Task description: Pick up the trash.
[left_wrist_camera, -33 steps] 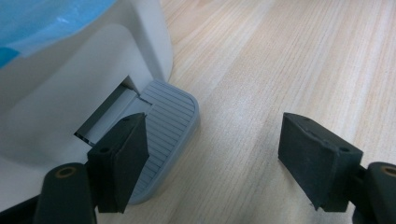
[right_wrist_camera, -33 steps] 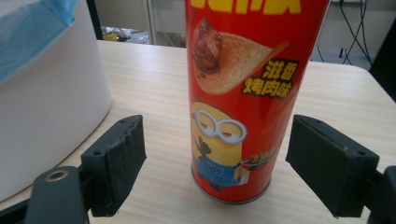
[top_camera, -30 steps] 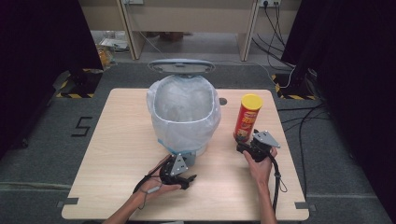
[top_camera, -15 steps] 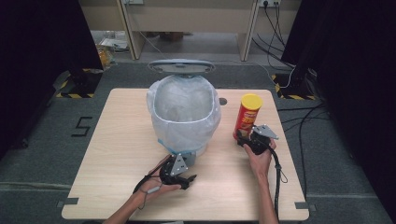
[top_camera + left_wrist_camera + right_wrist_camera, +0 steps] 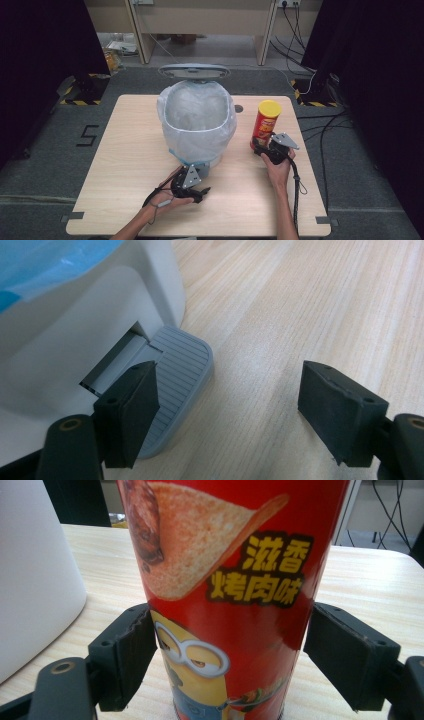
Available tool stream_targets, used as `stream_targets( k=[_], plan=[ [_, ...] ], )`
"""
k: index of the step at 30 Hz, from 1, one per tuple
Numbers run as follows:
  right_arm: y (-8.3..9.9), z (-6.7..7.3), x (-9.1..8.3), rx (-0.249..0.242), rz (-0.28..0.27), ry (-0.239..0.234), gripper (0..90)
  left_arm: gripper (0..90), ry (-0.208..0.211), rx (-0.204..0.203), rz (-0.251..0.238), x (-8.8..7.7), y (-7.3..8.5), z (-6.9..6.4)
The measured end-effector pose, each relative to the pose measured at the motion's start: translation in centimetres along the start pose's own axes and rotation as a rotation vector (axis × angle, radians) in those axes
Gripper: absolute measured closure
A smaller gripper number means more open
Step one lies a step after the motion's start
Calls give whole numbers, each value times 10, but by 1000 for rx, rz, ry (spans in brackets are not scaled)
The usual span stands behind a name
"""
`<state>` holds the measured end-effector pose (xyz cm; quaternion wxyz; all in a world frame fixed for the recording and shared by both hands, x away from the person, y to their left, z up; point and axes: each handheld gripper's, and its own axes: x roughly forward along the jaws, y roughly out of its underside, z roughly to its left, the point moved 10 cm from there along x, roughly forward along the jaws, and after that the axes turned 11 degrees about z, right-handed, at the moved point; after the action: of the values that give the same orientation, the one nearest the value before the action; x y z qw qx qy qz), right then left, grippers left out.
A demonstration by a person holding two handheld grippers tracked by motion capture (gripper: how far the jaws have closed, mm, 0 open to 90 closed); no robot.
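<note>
The crisp can (image 5: 266,122) stands upright on the worktop (image 5: 130,150), at 12 o'clock from the right gripper (image 5: 259,145). Its jaws have just been opening and bracket the can's lower body, pads loose. At the can's 9 o'clock is the bin (image 5: 200,145). At the bin's 6 o'clock, the left gripper (image 5: 227,400) has open jaws, one over the pedal (image 5: 180,370). Pedal contact is unclear, and the can's base is cut off.

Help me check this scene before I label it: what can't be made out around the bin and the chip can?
- Inside of the white pedal bin: high view, cloudy plastic liner hides its contents.
- Top and base of the red chip can with the yellow lid: right gripper view, cut off by the frame edges.
- Whether the right gripper presses the can: the pads sit close, contact unclear.
- Grey ribbed pedal: left gripper view, a jaw covers its near part.
</note>
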<state>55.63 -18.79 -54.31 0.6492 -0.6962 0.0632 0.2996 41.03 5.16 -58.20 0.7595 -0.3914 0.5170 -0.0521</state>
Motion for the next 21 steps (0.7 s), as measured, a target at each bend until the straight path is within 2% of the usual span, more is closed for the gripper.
stream_targets(
  k=[3,4,11,17,21],
  plan=[
    [0,1,4,-21,17,-9,200,235,0,0,0,0,0,0],
    [-2,3,8,-33,20,-7,237,235,0,0,0,0,0,0],
    [-4,4,11,-29,24,8,240,235,-1,1,0,0,0,0],
    [-3,7,6,-57,30,21,242,236,-1,1,0,0,0,0],
    [-6,8,-1,-58,26,17,242,236,0,1,0,0,0,0]
  ],
)
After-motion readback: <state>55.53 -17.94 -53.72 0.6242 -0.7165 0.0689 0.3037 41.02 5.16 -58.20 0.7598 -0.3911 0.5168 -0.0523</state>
